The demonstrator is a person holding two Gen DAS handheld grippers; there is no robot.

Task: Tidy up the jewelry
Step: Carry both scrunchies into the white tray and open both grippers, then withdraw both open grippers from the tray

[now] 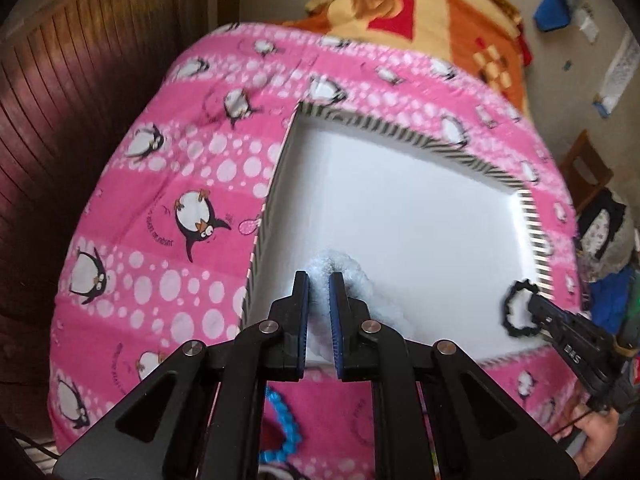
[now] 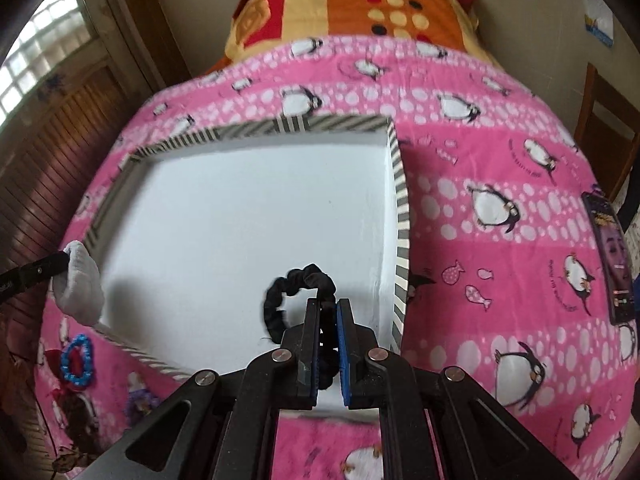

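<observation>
A shallow white box with a black-and-white striped rim lies on a pink penguin blanket; it also shows in the right wrist view. My left gripper is shut on a fluffy white scrunchie over the box's near left corner; that scrunchie shows in the right wrist view. My right gripper is shut on a black scrunchie over the box's near right part; it shows in the left wrist view. A blue bead bracelet lies on the blanket in front of the box.
A phone with a lit screen lies on the blanket right of the box. An orange patterned blanket is folded at the far end of the bed. A wooden panel stands to the left, a wooden chair to the right.
</observation>
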